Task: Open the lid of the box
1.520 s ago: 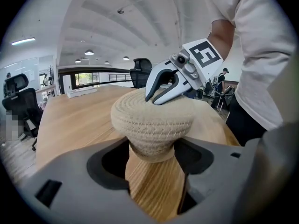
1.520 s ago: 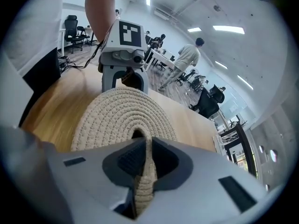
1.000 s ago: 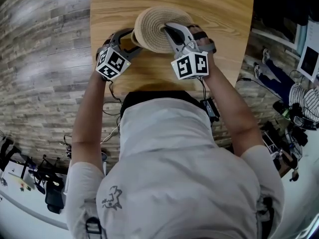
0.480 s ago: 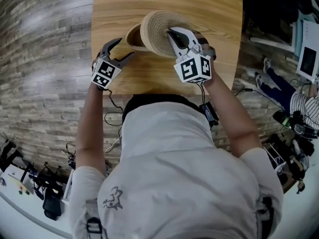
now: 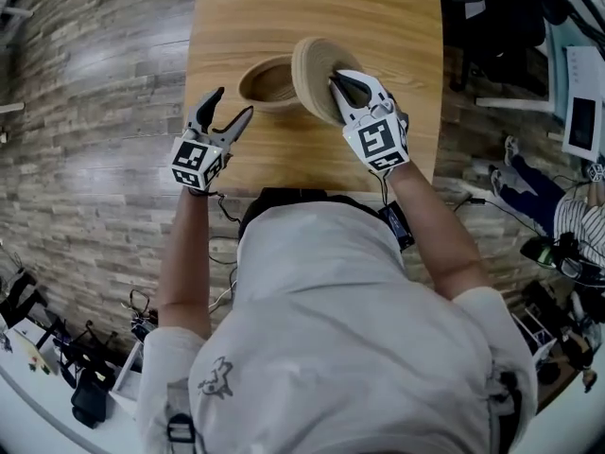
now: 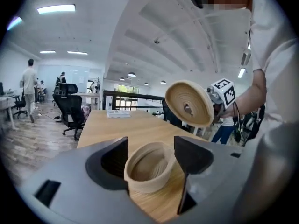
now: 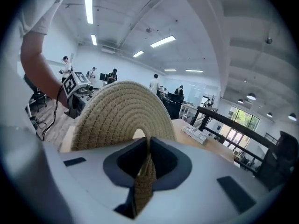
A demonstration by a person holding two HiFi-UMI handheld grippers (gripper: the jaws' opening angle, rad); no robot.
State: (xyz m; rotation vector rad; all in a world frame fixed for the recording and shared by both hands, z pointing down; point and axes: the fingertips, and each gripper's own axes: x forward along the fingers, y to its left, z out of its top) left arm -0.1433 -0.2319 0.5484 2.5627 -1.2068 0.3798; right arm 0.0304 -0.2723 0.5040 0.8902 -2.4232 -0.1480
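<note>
Drawn back from box (image 5: pixel 257 87), left gripper (image 5: pixel 234 102) jaws wide, empty, over counter (image 5: pixel 284 8); lid (image 5: pixel 312 64) tilted, pinched in right gripper (image 5: pixel 338 81) narrow jaws.

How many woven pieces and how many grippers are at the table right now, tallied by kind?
woven box: 1, open, standing on the wood
woven lid: 1, held on edge in the right gripper
grippers: 2, the right gripper and the left gripper, which is open and empty
Total: 4
</note>
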